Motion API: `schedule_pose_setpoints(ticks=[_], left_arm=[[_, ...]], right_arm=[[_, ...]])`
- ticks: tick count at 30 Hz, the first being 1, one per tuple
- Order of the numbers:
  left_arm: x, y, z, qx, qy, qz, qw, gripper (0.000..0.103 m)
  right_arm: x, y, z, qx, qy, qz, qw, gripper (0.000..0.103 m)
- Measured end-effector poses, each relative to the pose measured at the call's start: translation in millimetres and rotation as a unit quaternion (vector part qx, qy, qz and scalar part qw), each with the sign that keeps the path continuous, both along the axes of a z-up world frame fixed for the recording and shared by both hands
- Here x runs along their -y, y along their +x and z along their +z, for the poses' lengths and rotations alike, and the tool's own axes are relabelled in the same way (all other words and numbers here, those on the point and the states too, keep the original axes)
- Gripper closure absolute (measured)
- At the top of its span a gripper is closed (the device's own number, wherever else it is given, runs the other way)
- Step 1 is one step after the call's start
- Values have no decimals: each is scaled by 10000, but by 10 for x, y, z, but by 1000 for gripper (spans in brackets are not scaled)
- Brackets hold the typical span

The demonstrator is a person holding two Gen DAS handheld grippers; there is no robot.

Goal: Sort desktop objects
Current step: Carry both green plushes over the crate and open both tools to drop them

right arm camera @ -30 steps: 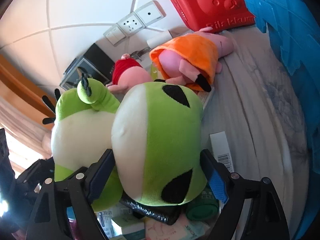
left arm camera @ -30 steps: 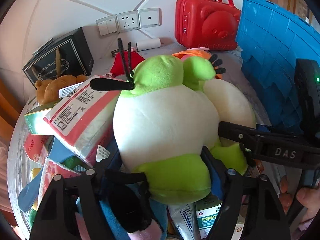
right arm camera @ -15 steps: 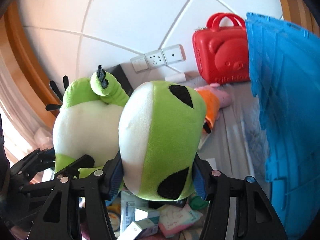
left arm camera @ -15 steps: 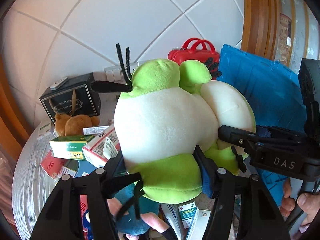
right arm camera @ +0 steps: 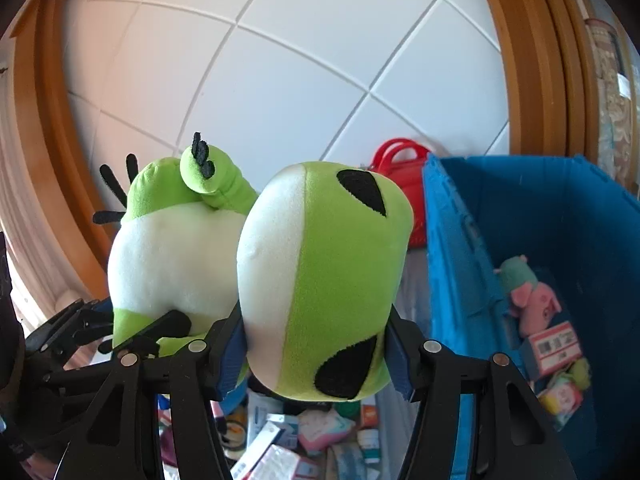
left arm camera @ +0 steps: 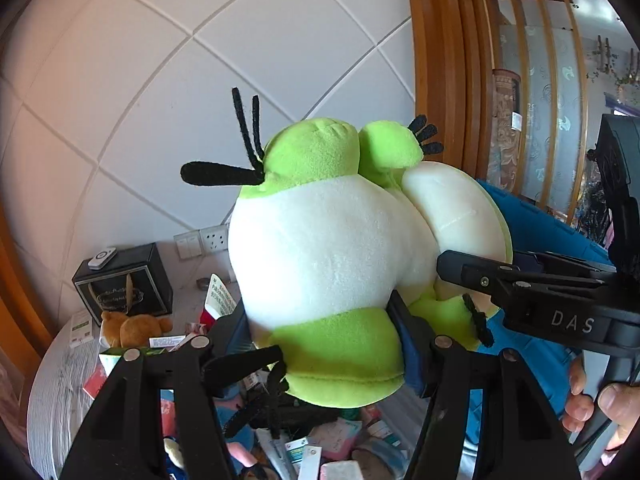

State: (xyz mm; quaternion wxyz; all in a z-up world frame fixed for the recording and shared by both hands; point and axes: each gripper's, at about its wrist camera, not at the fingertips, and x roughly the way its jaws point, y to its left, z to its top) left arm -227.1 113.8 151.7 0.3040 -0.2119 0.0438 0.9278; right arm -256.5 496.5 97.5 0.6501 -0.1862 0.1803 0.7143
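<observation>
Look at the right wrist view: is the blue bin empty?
No, the blue bin already holds a pink plush and small boxes.

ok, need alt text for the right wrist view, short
The right claw grips a green and white plush toy by its head, held up above a cluttered table. To the right stands an open blue bin with a pink pig plush and small boxes inside; the left claw holds the toy's body.

We see open air above the blue bin (right arm camera: 460,264), whose near wall stands in our way on the right. Inside it a pink toy (right arm camera: 536,304) and boxes (right arm camera: 554,346) cover the floor; below us, clutter crowds the table (left arm camera: 52,392).
</observation>
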Motion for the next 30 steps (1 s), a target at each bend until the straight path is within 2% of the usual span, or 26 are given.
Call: schedule_pose_setpoints(ticks=[4,7,13,17,21,23,26,27,30], left_arm=[[-412,213,308,-158,140,-121,9997,41],[-875,343,476,-163,136,-250,9995,41],[-1979,561,552,194,-8,-651,9977,41],[-2659,619,429,527,-217,-860,9947,41],[-3098,568,288,845,-451,-884,9915,41],[-3213,549,229,957,-557,-868,9900,41],[-3317,511,166,1102,-690,-840,9879,35],[-3346,499,142,1132,-784,-769,9875,31],[-3416,495,93,948,-1150,-363,9882,30]], right_arm=[[240,334,434,76,286,-62,9995,44],[365,703,705,195,440,-142,9987,44],[495,1772,1040,214,314,-446,9983,44],[474,2505,1070,272,19,-655,9975,44],[235,3110,962,175,-381,-747,9963,44],[176,3288,875,116,-539,-762,9956,44],[159,3484,852,25,-695,-746,9948,43],[172,3512,840,-3,-733,-747,9945,40],[142,3570,824,108,-800,-834,9932,28]])
